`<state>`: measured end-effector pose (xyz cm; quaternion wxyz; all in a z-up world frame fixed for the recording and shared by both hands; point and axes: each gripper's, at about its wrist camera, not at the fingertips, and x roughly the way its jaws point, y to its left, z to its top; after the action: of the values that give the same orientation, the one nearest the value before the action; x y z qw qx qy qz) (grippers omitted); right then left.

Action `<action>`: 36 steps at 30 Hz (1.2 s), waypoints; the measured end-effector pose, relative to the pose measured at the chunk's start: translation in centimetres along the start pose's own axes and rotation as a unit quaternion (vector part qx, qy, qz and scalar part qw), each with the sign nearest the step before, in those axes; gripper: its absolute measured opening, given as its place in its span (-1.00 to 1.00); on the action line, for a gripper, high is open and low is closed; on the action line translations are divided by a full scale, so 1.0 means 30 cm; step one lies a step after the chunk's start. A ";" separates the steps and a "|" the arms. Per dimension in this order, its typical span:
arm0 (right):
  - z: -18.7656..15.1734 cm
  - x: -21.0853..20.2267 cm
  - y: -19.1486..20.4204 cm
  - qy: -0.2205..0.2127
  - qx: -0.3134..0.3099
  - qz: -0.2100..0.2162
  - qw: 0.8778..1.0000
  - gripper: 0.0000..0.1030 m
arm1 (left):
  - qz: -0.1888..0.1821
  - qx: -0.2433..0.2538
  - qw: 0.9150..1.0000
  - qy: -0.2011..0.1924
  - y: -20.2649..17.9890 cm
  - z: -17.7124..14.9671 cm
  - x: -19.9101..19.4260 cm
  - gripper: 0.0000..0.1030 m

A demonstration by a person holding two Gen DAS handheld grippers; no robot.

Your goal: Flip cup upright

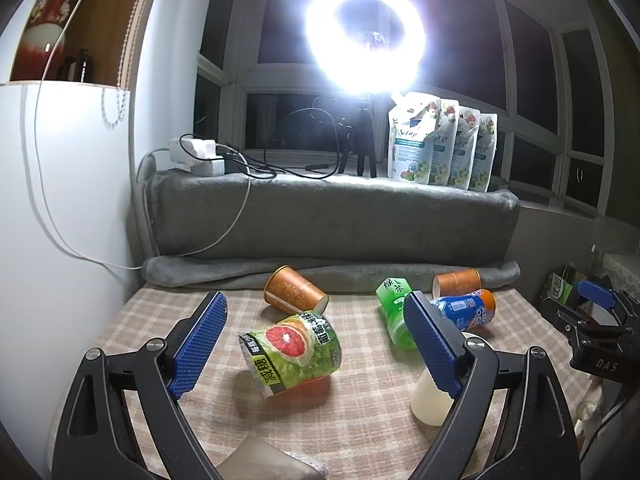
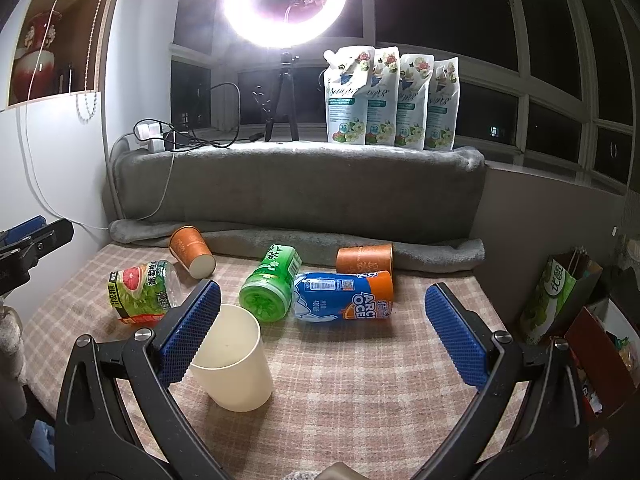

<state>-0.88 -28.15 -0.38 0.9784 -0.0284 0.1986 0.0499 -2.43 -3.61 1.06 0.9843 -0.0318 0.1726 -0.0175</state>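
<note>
Holding the right gripper (image 2: 322,292) spread wide and gripping nothing, with its left finger just beside the rim of the cream cup (image 2: 232,356), contact there being impossible to confirm. Finding that cup already standing mouth-up, so judging this flip done and the picking of another tipped cup to be the step in hand. Keeping the left gripper (image 1: 316,300) wide open and empty too, framing the grapefruit cup (image 1: 292,354) lying on its side to the left of the cream cup. Needing next, probably, a lowering around that cup's wall, a gentle squeeze on what looks like thin plastic, then a turn of the wrist to set the base down. Seeing beyond the cream cup a green tea cup (image 2: 268,288) and a blue bottle (image 2: 344,296) lying touching, and farther back two orange paper cups (image 2: 192,250) on their sides. Working on a checked cloth (image 2: 360,380), likely soft and uneven footing. Facing, far behind the cream cup, a grey blanket (image 2: 300,184), four pouches (image 2: 392,100), a glaring ring light (image 2: 286,0) and dark windows.
</note>
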 end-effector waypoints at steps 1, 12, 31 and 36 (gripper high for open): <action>0.000 0.000 0.000 0.000 0.000 0.001 1.000 1.00 | 0.000 0.000 1.000 0.000 0.001 0.001 0.000 0.75; 0.001 0.000 0.001 0.001 0.001 0.001 1.000 1.00 | -0.001 0.002 1.000 0.000 -0.002 0.000 0.000 0.75; -0.002 0.001 0.000 0.003 0.001 0.001 1.000 1.00 | 0.000 0.004 1.000 -0.001 -0.003 0.006 -0.003 0.75; -0.014 -0.002 0.004 0.005 0.003 0.003 1.000 1.00 | 0.000 0.004 1.000 -0.001 -0.003 0.005 -0.004 0.75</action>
<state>-1.10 -28.07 -0.74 0.9772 -0.0251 0.2042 0.0518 -2.50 -3.69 1.24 0.9847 -0.0280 0.1712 -0.0181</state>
